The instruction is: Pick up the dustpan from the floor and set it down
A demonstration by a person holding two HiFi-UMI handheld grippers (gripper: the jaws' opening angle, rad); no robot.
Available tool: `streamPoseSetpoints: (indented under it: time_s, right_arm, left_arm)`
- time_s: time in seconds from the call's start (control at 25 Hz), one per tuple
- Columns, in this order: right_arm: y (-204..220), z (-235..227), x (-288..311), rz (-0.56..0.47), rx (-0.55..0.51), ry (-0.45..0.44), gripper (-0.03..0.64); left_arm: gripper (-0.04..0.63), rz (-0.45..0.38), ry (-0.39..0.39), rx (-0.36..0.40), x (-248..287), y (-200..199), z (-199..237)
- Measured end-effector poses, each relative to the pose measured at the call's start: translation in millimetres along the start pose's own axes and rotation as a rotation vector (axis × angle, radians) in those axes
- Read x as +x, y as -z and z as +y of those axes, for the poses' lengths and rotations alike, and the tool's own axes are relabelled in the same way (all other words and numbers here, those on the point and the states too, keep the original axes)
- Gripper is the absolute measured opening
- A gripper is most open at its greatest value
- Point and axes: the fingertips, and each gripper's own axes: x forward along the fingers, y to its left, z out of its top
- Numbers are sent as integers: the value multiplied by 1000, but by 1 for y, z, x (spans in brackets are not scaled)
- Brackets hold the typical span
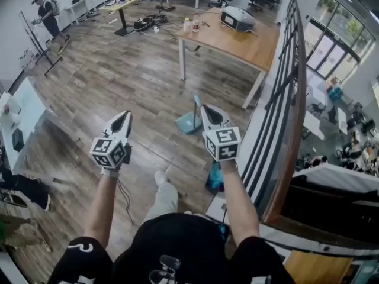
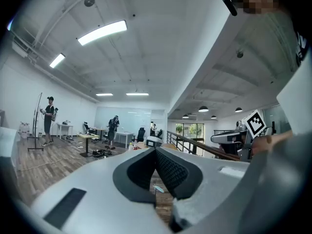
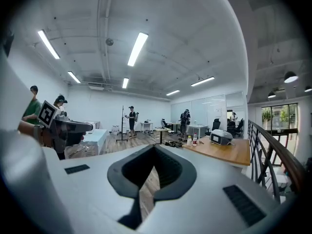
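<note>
left gripper (image 1: 125, 117) and right gripper (image 1: 205, 109) were held out side by side above the wooden floor (image 1: 118, 81); both sets of fingers were fully closed, tips meeting, with nothing between them; the teal dustpan (image 1: 188, 123) sat on the floor, handle upright, just left of the right gripper's tip in the head view, not gripped; a wooden bench (image 1: 237, 40) stood beyond it.

Teal dustpan (image 1: 188, 123) upright on floor (image 1: 118, 81)
</note>
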Motion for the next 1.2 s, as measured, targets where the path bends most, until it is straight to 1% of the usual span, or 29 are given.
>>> streamPoseSetpoints:
  time_s: [0.32, 0.48, 0.84, 0.96, 1.08, 1.2]
  right_arm:
    - [-2, -22, 58, 22, 2, 25, -5]
    - [-7, -28, 95, 36, 2, 38, -5]
    - [-34, -32, 174, 59, -2, 53, -5]
    - [-45, -36, 200, 47, -13, 64, -5]
    - [-47, -40, 224, 51, -16, 79, -5]
    - [-48, -42, 246, 47, -8, 94, -5]
  left_arm:
    - [-2, 0, 29, -20, 58, 2, 38]
    - [-2, 0, 44, -32, 87, 0, 68]
    - [-2, -19, 73, -68, 142, -19, 137]
    - [-2, -29, 81, -84, 158, -28, 158]
    - [-2, -26, 89, -71, 174, -28, 181]
    - [-2, -28, 105, -76, 191, -29, 199]
